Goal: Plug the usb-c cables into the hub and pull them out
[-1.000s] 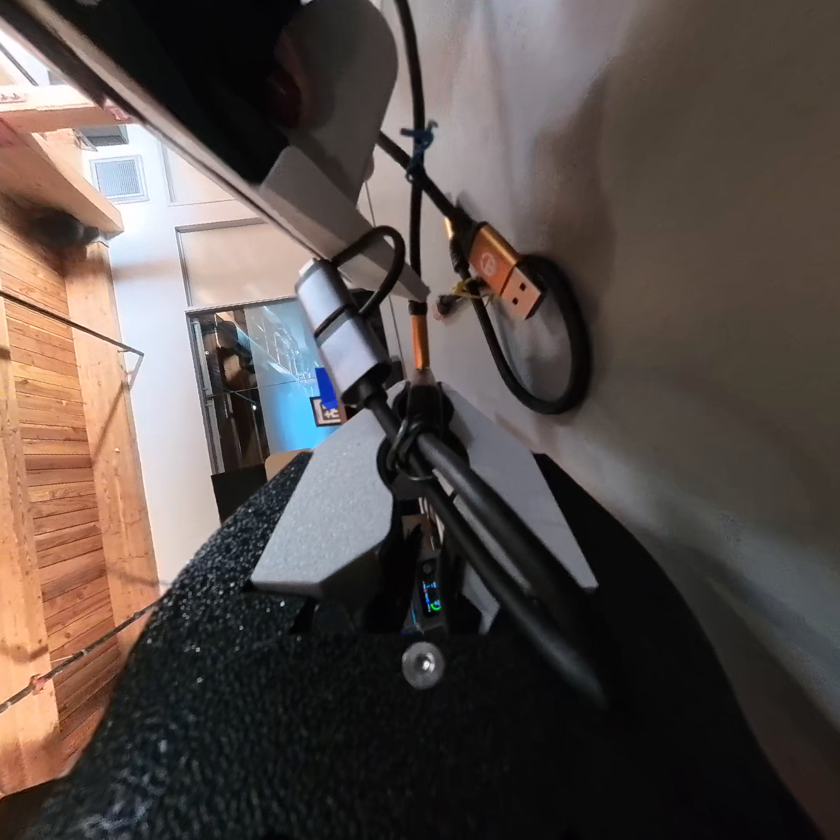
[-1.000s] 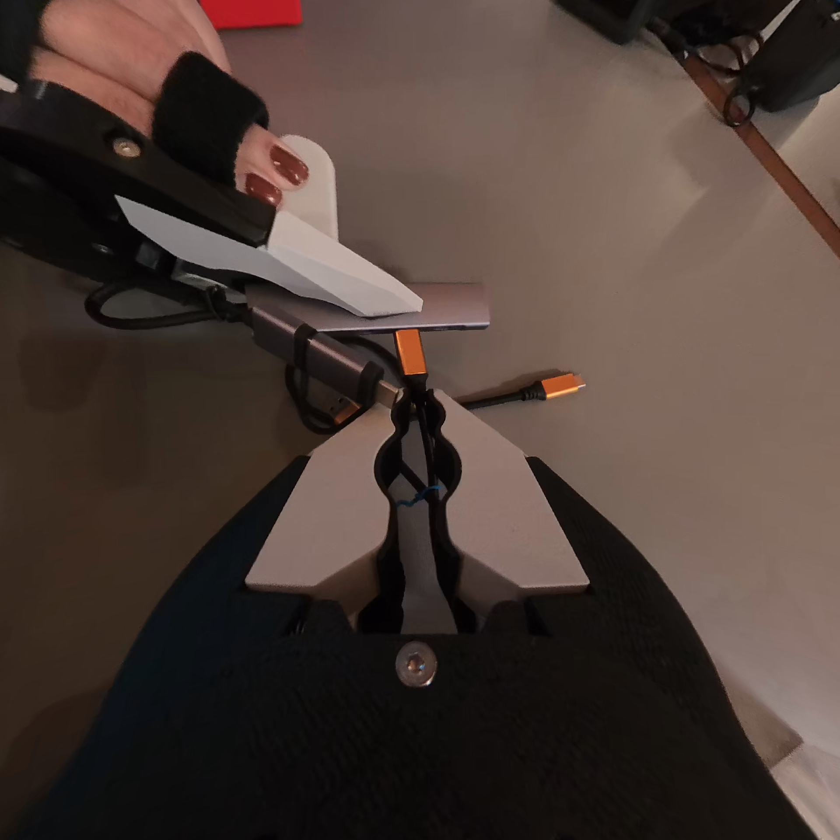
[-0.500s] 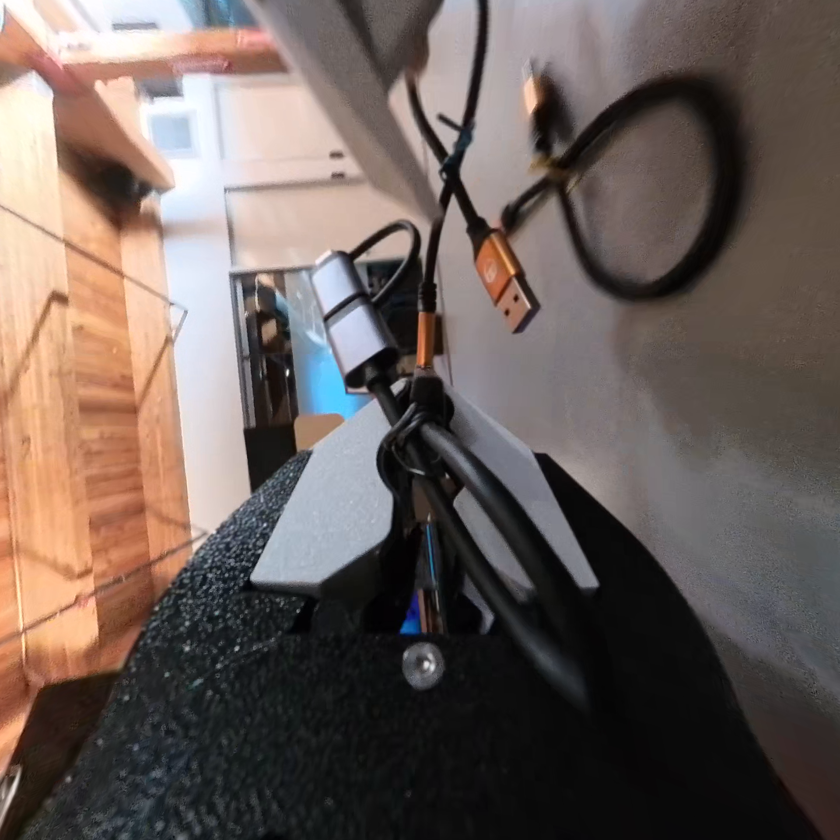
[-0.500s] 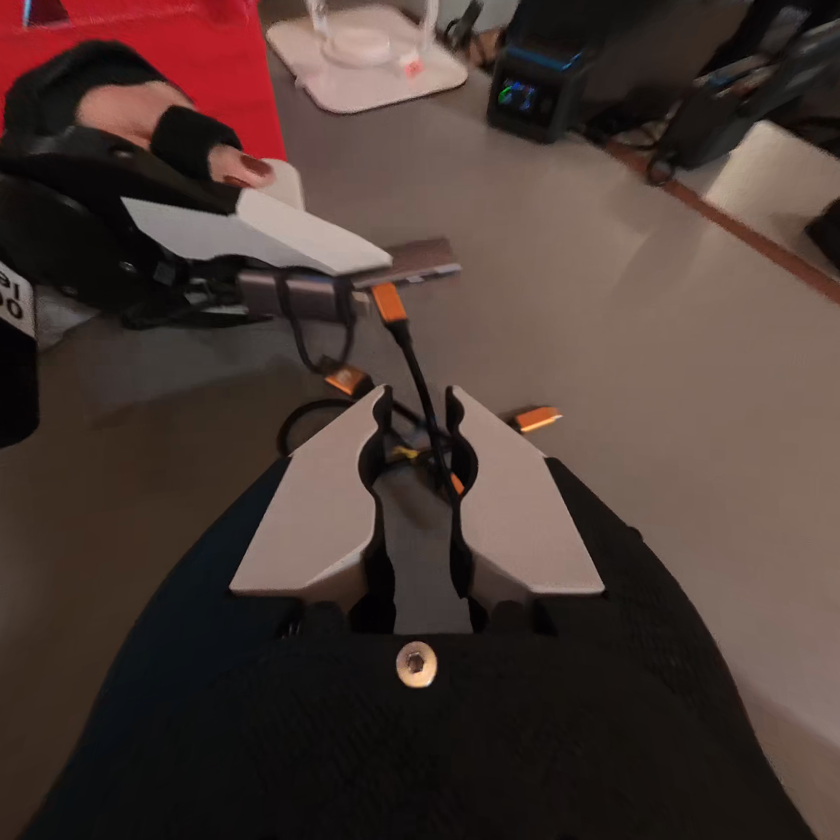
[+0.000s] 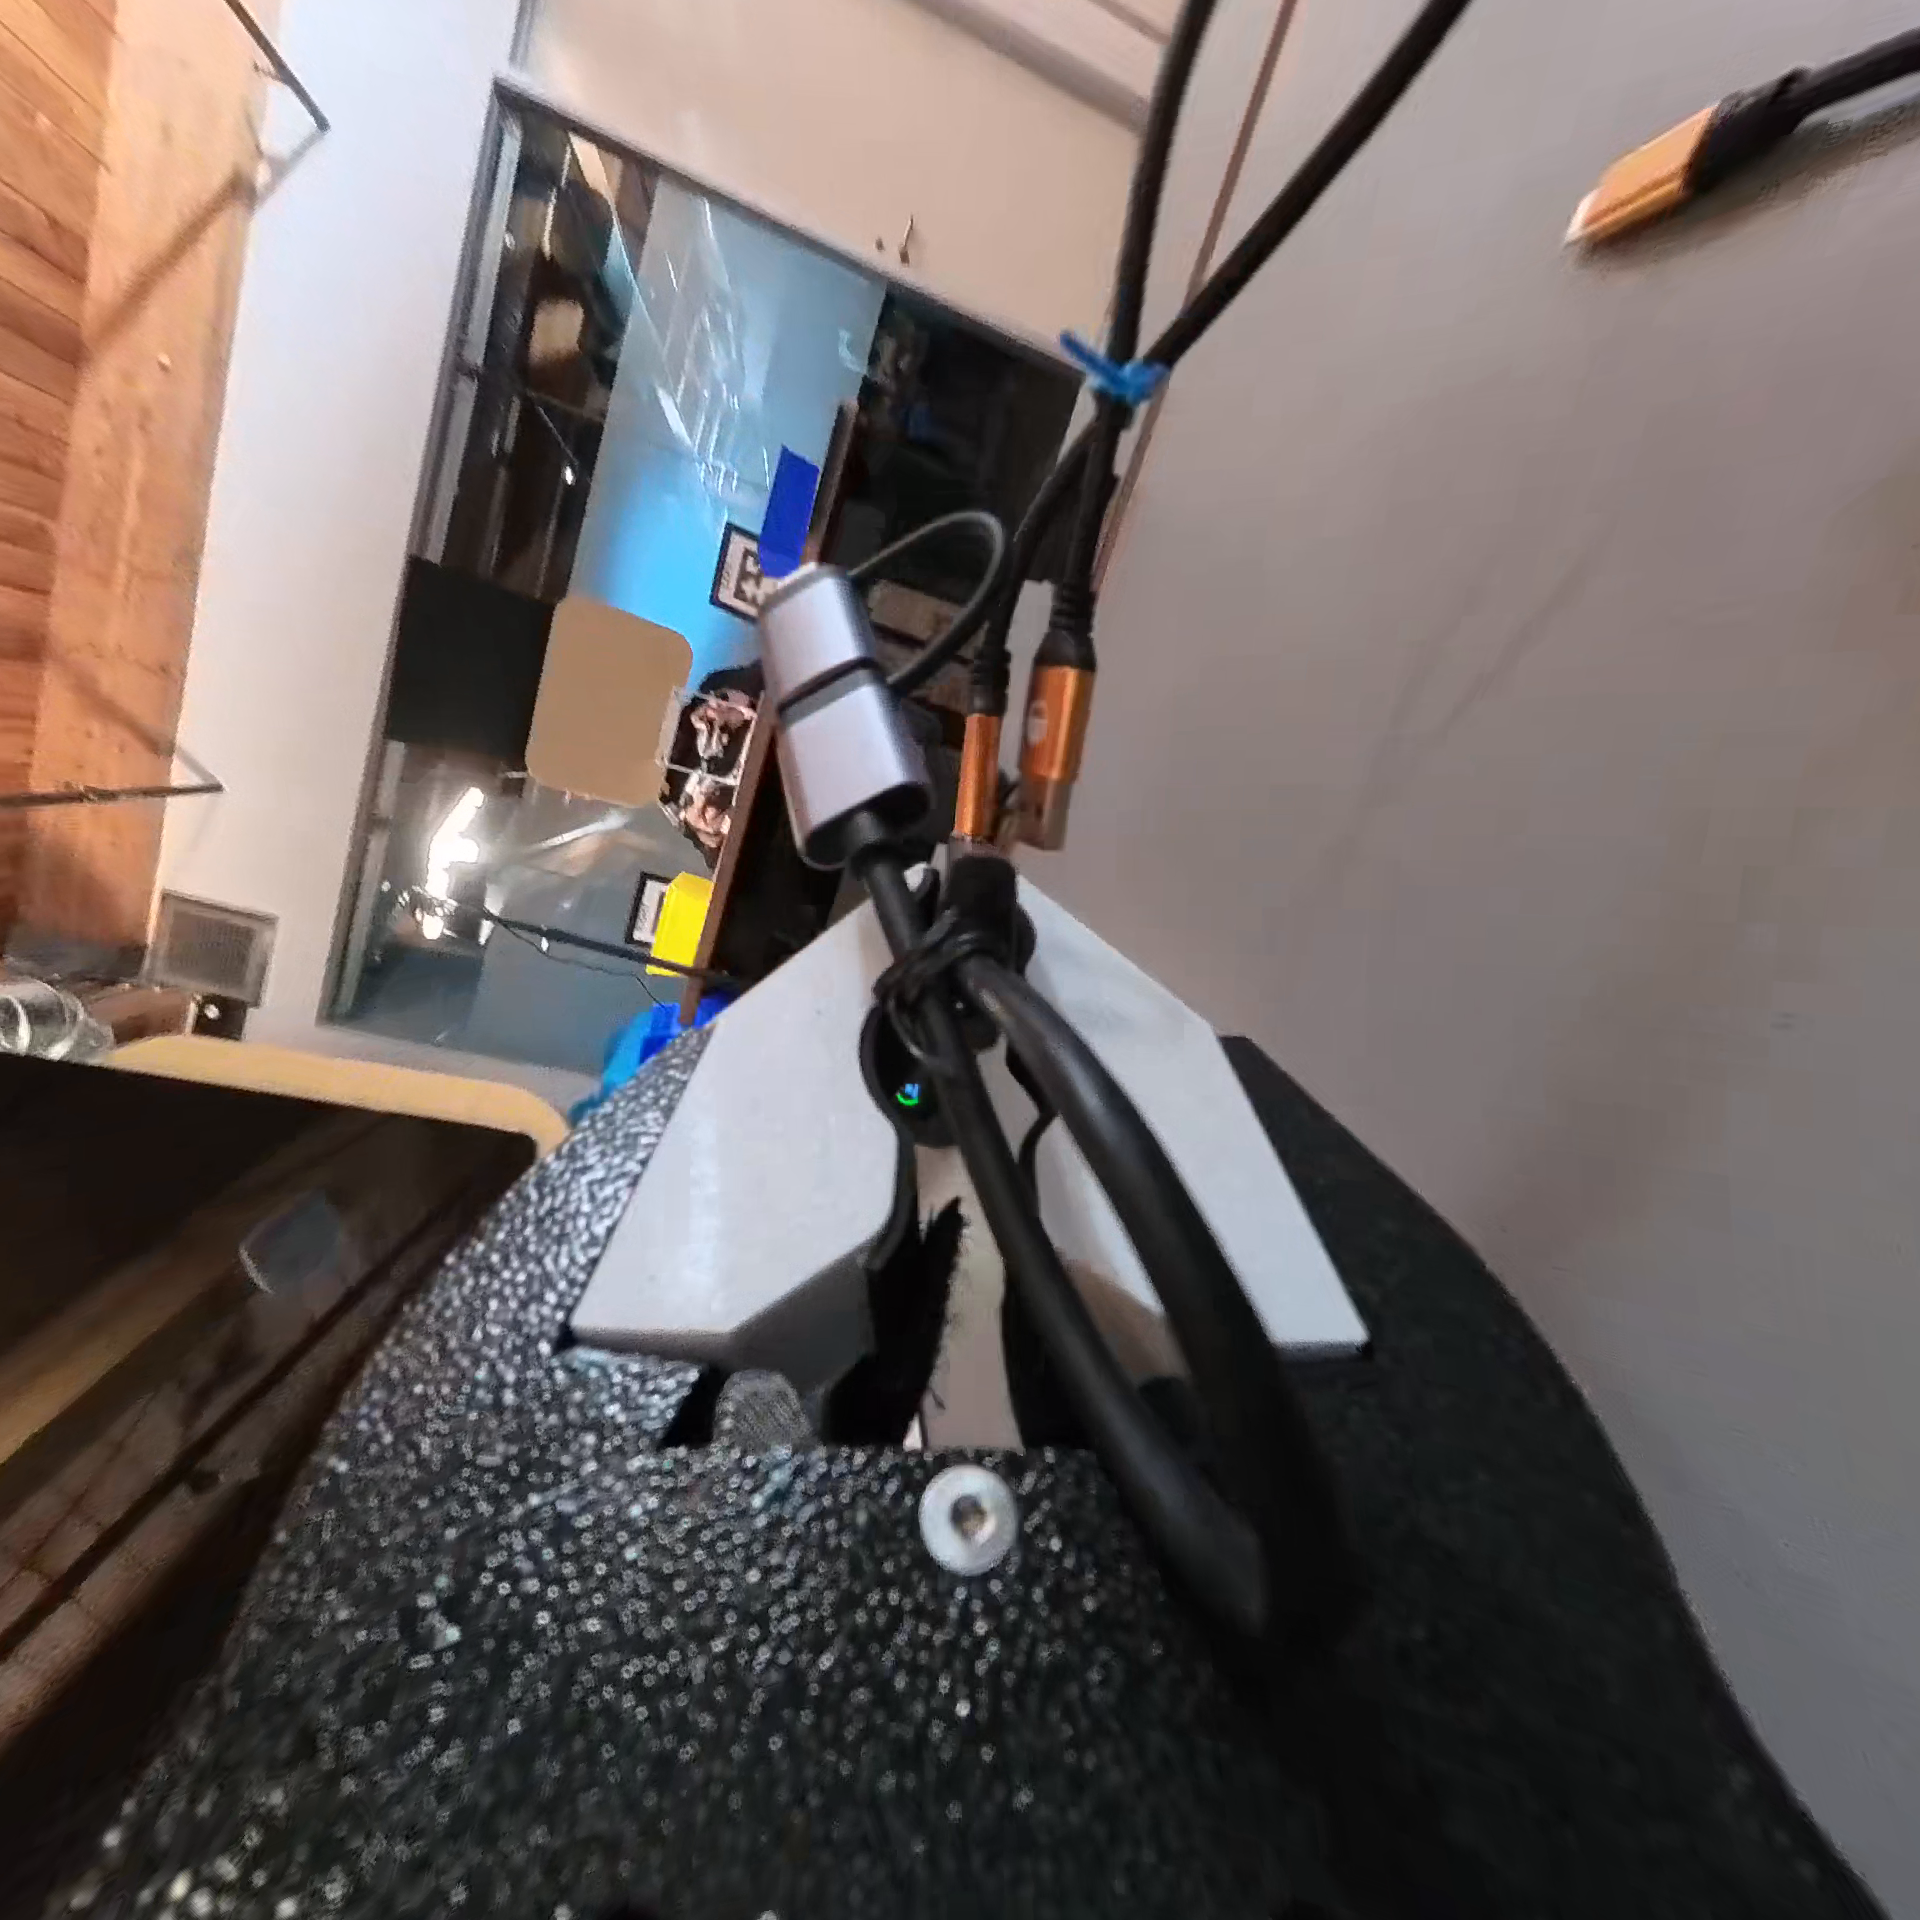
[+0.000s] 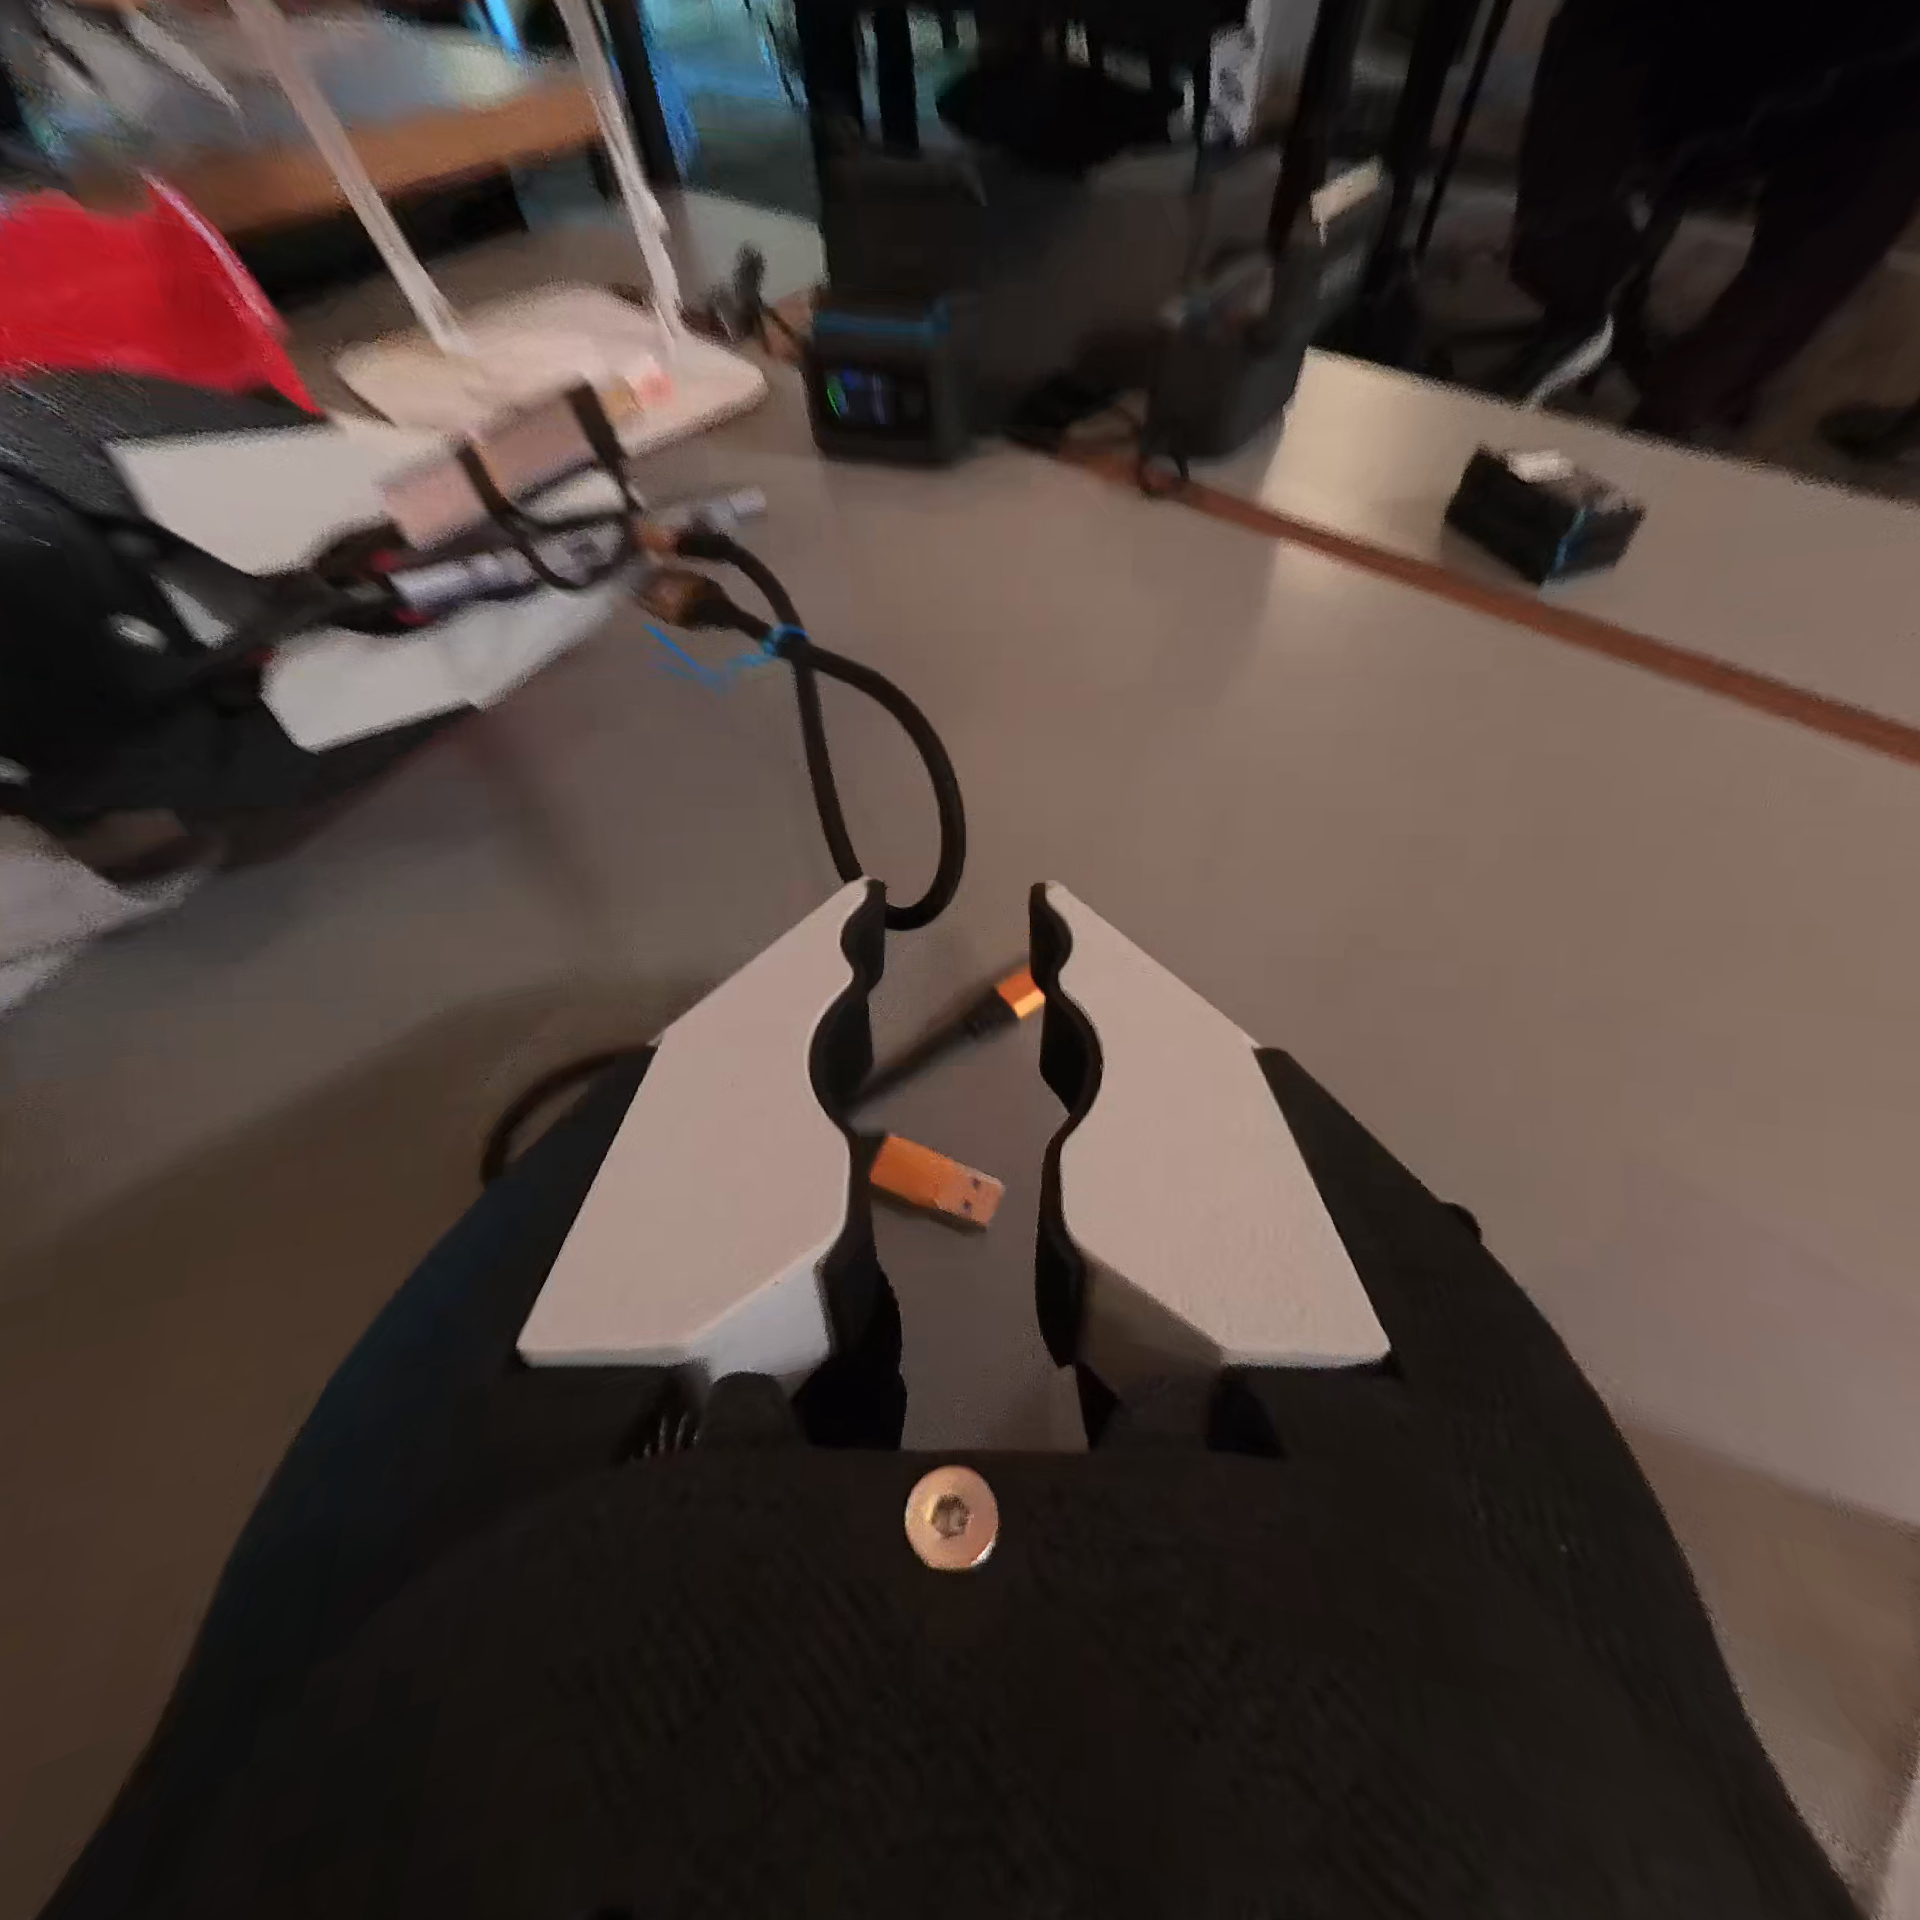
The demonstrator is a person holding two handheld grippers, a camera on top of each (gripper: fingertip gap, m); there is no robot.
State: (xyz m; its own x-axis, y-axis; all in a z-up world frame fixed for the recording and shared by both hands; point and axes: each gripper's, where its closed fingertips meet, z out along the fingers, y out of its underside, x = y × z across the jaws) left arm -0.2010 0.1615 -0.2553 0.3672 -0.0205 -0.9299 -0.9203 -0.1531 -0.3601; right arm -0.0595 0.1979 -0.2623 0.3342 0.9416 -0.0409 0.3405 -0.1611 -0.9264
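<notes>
My left gripper (image 5: 956, 914) is shut on the thin grey hub (image 5: 966, 1351), seen edge-on between its fingers and held above the table (image 5: 1507, 727). The hub's own black cable and grey connector (image 5: 831, 727) drape over the fingers. An orange plug (image 5: 982, 769) sits at the hub's edge by the fingertips, with a second orange plug (image 5: 1049, 748) beside it. My right gripper (image 6: 956, 904) is open and empty. A black cable loop (image 6: 914, 790) with a blue tie runs just past its left fingertip. The left gripper (image 6: 312, 520) shows blurred at the far left.
Loose orange plugs lie on the table under my right fingers (image 6: 935, 1179) (image 6: 1018, 992), and another shows in the left view (image 5: 1652, 187). At the back stand a black device with a screen (image 6: 883, 384), a white base (image 6: 582, 374), a red object (image 6: 125, 291) and a small black box (image 6: 1538, 509). There is about 15 cm between the tips of the two grippers.
My right gripper opened, let go of the black cable and drew back and up. The orange plug stayed at the hub. My left gripper turned and moved away with the hub.
</notes>
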